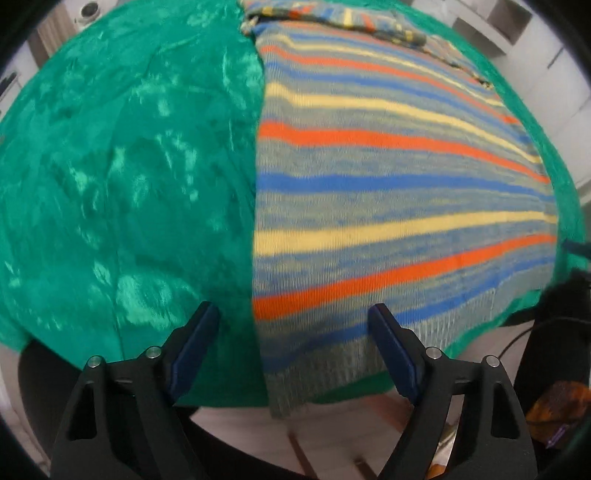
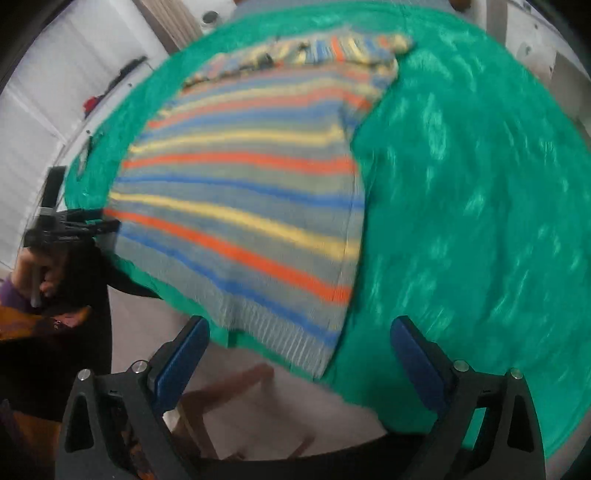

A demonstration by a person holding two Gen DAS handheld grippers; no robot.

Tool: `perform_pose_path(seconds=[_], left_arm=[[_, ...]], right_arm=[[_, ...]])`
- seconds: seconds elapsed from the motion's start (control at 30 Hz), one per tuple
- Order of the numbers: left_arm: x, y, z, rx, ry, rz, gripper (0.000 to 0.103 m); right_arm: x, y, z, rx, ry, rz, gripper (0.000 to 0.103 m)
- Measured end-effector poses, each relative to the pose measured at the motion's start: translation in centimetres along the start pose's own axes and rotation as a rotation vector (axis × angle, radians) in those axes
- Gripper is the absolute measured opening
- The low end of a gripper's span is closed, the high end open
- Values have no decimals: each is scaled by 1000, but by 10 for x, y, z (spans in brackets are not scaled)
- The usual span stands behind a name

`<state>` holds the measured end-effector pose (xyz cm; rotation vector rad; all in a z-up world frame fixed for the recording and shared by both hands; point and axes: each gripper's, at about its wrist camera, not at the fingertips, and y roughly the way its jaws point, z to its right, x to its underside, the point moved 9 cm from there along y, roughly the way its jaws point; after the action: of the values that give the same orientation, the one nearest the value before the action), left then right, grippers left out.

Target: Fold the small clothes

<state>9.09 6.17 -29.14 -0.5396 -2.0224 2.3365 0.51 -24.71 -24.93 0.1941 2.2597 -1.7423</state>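
A striped knitted sweater point(image 1: 388, 192) in grey, blue, orange and yellow lies flat on a green cloth point(image 1: 122, 177). Its ribbed hem hangs over the near edge. A sleeve lies folded across the far end point(image 1: 332, 18). My left gripper point(image 1: 295, 314) is open over the hem's left corner, holding nothing. In the right wrist view the sweater point(image 2: 243, 199) lies left of centre on the green cloth point(image 2: 461, 206). My right gripper point(image 2: 299, 332) is open over the hem's right corner, empty. The left gripper point(image 2: 107, 225) shows at the sweater's left edge there.
The green cloth covers a table whose near edge runs under both grippers. A wooden chair point(image 2: 229, 406) stands on the pale floor below the edge. White cabinets point(image 2: 55, 110) line the wall at left. The person's hand point(image 2: 37, 269) holds the left tool.
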Motion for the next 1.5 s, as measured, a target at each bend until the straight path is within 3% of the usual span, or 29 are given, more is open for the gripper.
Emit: perform_pose_path(seconds=[0.1,0.13,0.2,0.23,0.27,0.3,0.33,0.37,0.57,0.73,0.93,1.13,1.33,1.5], left_arm=[[7,1,-3,-4,-10,-29,72],[9,1,-4,-4,-14,-35,61],[13,0,-6,15,-22,-55,32],[18,0,-7,28,-29,-67,11],[23,0,-11,30,-44,-79,6],[24,-2,-13,43,-52,-78,5],[26,-4,-16,58,-62,-73,4],[28,-8,-18,71,-74,-70,4],[27,-50,-34,208,-134,-1,4],[4,-75,-53,315,-184,84,3],[-49,-96,-76,354,-265,234,3],[-151,-110,-66,347,-292,383,3],[-263,-79,-62,324,-321,393,3],[-335,-30,-62,232,-322,357,3]], right_arm=[[-1,13,11,-46,118,12,85],[-4,16,13,-55,141,12,80],[-4,19,10,-86,154,-4,64],[-3,22,6,-108,146,-24,46],[0,26,2,-97,126,-53,27],[1,26,0,-66,106,-61,22],[1,23,-2,-72,106,-58,10],[0,17,-5,-113,125,-52,5],[-10,-21,-10,-224,214,40,5],[-38,-39,-18,-356,274,168,5],[-103,-44,-11,-366,288,312,5],[-192,-56,16,-344,294,445,5],[-296,-43,60,-289,331,495,5],[-368,-1,103,-219,367,465,5]])
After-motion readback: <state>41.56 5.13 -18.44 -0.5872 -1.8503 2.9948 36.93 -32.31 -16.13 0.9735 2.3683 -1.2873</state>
